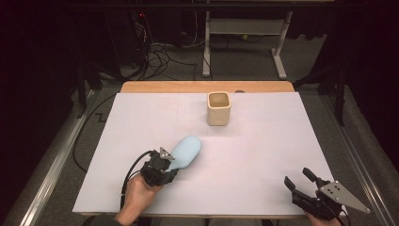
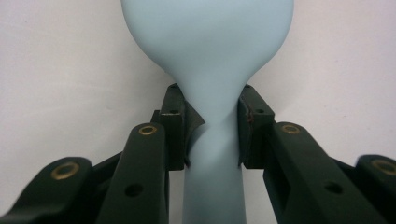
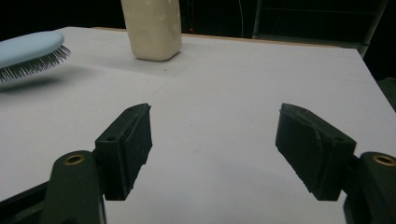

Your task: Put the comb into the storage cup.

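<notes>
Black gripper [image 1: 165,165], brass rivets, trailing cable

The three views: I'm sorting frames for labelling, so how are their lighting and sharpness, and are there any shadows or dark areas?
High view: white table evenly lit, surroundings nearly black, slightly soft. Left gripper view: pale blue hairbrush mildly soft up close, its neck pinched by the left hand-held gripper, no glare. Right gripper view: open right hand-held gripper fairly sharp, a soft shadow under the brush bristles, cream square cup cropped, black background.
</notes>
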A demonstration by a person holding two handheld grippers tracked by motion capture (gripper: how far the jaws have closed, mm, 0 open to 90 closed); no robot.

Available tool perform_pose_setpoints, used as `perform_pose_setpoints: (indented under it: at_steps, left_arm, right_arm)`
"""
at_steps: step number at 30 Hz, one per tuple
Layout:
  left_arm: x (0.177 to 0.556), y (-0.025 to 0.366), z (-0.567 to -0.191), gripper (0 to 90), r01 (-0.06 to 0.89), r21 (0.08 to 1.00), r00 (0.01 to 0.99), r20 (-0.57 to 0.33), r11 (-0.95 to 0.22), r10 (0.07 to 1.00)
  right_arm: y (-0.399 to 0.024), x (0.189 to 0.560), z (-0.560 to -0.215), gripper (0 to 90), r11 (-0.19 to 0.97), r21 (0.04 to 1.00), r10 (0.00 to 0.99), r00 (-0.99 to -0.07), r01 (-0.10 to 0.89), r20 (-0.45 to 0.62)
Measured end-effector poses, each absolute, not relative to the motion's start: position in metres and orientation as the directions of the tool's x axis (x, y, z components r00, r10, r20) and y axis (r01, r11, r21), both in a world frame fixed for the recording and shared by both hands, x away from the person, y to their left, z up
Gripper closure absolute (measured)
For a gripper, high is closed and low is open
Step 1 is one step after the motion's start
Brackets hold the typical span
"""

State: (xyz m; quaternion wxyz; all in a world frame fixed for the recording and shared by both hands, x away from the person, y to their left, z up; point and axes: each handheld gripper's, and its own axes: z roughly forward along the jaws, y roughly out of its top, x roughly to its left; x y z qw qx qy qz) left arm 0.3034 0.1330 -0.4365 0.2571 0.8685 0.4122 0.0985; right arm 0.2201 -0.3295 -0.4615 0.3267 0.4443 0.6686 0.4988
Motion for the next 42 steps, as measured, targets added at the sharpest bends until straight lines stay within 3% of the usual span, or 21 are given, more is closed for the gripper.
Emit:
perform_pose_setpoints:
  at_steps: [17, 42]
  left_arm:
    - [0.279, 0.152, -0.425, 69.0, 0.577, 0.66, 0.698, -0.093, -0.481, 0.71]
    - [0.269, 0.145, -0.429, 68.9, 0.551, 0.688, 0.732, -0.127, -0.472, 0.669]
  right_arm:
    - [-0.314, 0.229, -0.456, 24.1, 0.098, 0.959, 0.902, -0.431, 0.264, 0.026]
    - [-0.262, 0.236, -0.451, 22.6, 0.136, 0.961, 0.828, -0.56, 0.243, 0.024]
